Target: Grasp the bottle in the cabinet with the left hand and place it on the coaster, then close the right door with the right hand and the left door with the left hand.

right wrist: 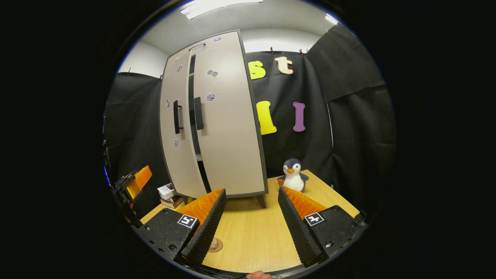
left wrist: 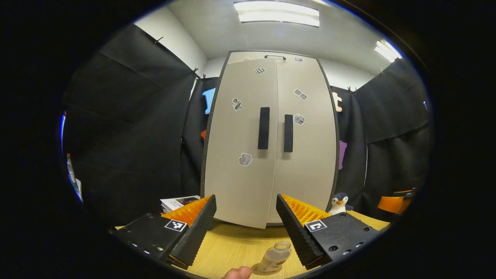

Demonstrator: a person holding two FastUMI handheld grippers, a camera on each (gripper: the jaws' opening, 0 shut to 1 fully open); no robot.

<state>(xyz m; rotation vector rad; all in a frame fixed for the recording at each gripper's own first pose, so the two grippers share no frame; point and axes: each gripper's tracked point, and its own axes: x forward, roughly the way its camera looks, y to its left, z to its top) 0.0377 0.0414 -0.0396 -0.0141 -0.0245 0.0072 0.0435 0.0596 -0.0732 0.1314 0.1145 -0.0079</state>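
The beige two-door cabinet (left wrist: 248, 155) stands on the wooden table straight ahead of my left gripper (left wrist: 245, 198), which is open with nothing between its fingers. Its left door (left wrist: 236, 170) hangs slightly ajar; the right door (left wrist: 306, 155) lies flush. In the right gripper view a dark gap shows between the left door (right wrist: 174, 151) and the right door (right wrist: 228, 139). The clear bottle (left wrist: 274, 257) stands upright on the round coaster (left wrist: 255, 268), just below my left gripper. My right gripper (right wrist: 251, 190) is open and empty; its left finger half hides the bottle (right wrist: 214, 243) on the coaster (right wrist: 219, 246).
A plush penguin (right wrist: 293, 175) sits on the table (right wrist: 255, 236) right of the cabinet. A stack of books (right wrist: 168, 193) lies at the cabinet's left foot. An orange chair (left wrist: 393, 203) stands at the far right. Black cloth walls close the booth all round.
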